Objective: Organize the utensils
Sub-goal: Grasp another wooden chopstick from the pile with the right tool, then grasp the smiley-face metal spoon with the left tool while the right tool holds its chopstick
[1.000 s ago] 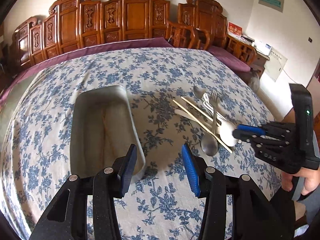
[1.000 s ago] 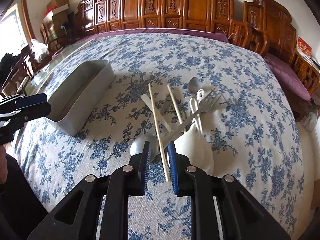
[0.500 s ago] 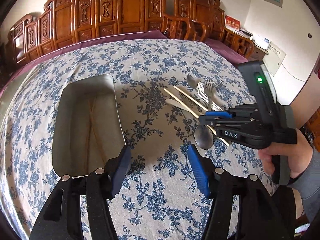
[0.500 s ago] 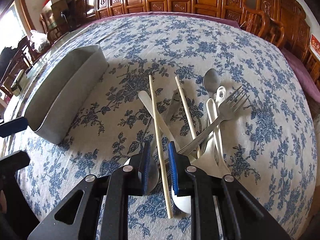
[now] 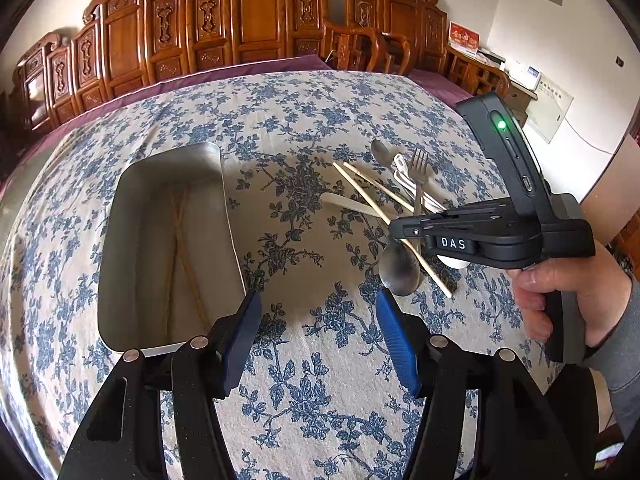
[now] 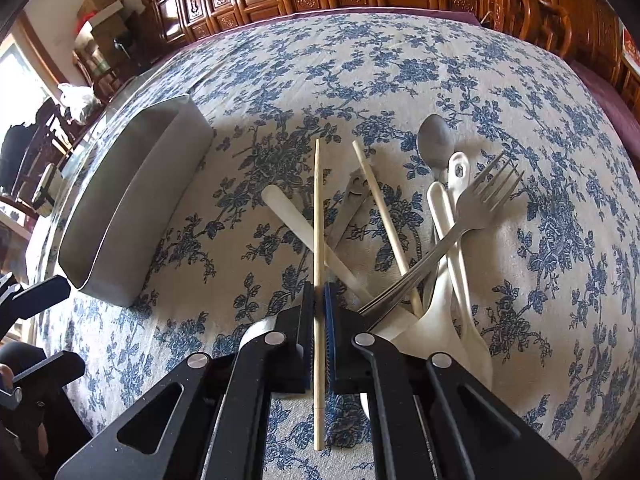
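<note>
A pile of utensils lies on the flowered tablecloth: two wooden chopsticks, a metal fork (image 6: 476, 208), metal spoons (image 6: 435, 142), and white plastic spoons (image 6: 448, 248). My right gripper (image 6: 319, 300) is shut on one chopstick (image 6: 317, 208), low over the pile; it also shows in the left wrist view (image 5: 408, 230). The other chopstick (image 6: 384, 220) lies to its right. A grey metal tray (image 5: 168, 240) stands left of the pile, empty. My left gripper (image 5: 318, 320) is open and empty, above the cloth by the tray's near right corner.
Carved wooden chairs (image 5: 248, 20) line the table's far edge. The tray also shows in the right wrist view (image 6: 132, 208). More chairs and clutter stand beyond the table's left side (image 6: 48, 120). A large metal spoon (image 5: 398, 268) lies nearest my left gripper.
My right gripper has dropped onto the pile and closed on the chopstick. My left gripper has drawn back a little from the tray and stays open.
</note>
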Motion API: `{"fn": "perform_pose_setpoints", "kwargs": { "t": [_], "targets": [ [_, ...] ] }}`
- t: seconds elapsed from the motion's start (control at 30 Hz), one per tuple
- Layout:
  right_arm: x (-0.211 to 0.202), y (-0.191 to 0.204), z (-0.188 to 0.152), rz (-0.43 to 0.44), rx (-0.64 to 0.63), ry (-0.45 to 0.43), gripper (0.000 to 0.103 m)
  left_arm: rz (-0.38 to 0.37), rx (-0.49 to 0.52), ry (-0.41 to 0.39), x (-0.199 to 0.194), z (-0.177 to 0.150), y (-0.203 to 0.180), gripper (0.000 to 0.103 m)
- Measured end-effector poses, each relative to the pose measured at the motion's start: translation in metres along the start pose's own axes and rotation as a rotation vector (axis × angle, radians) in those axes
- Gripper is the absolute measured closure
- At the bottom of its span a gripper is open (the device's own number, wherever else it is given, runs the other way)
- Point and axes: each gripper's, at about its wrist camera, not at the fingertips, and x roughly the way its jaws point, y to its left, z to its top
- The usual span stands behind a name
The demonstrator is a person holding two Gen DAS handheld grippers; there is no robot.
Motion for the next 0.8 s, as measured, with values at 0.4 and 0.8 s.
{"fn": "perform_pose_setpoints", "kwargs": {
  "t": [0.4,0.8],
  "targets": [
    [-0.076,-0.004,-0.037,-0.047,-0.011,-0.123,0.097,-0.007,0.033,0.01,0.001,-0.006,-0.017,0.046],
    [-0.096,-0.037,-0.059,-0.063,-0.002,-0.158,0.097,0.019,0.04,0.012,0.011,0.011,-0.048,0.055]
  ]
}}
